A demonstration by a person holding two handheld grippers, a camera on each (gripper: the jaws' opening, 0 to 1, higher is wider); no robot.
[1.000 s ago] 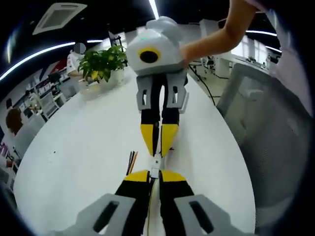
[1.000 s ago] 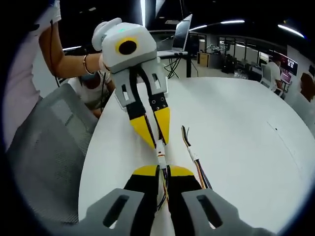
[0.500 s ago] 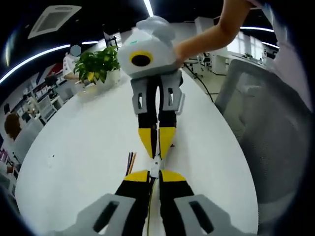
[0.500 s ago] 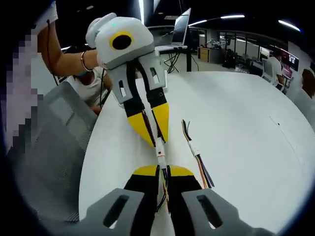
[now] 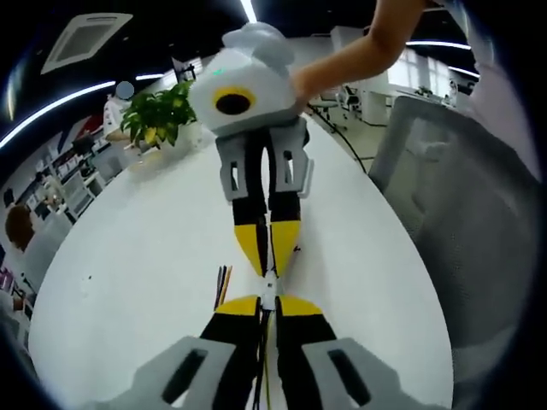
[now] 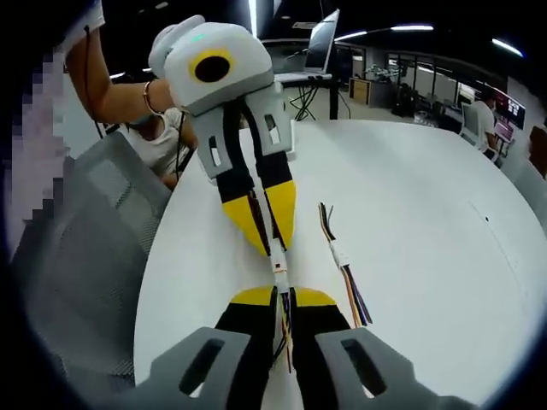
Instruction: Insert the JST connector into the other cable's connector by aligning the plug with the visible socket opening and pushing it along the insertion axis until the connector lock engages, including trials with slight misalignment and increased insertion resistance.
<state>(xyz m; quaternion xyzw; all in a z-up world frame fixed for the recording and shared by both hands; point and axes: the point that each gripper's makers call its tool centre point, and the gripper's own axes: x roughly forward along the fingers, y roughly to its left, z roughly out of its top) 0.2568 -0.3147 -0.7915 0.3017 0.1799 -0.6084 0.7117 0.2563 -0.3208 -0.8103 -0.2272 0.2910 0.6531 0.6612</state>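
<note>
My left gripper [image 5: 268, 301] is shut on a small white connector [image 5: 268, 290] whose thin wires run back between its jaws. Facing it tip to tip, my right gripper [image 5: 268, 266] comes down from the top with its yellow fingers pinched together. In the right gripper view, my right gripper [image 6: 283, 295] is shut on a white connector [image 6: 279, 272] with coloured wires trailing back. The left gripper [image 6: 273, 249] meets it from above. The two connectors touch end to end above the white table [image 6: 410, 196]; I cannot tell how far they are mated.
A spare cable [image 6: 339, 260] with a white connector lies on the table beside the grippers, its wires [image 5: 221, 286] also seen. A grey mesh chair [image 5: 461, 213] stands at the table's edge. A potted plant [image 5: 158, 120] and a laptop [image 6: 320, 55] sit farther off.
Both views have shifted a little as the hands tilted. The opposing fingertips have come slightly closer at the connector. Both grips are unchanged.
</note>
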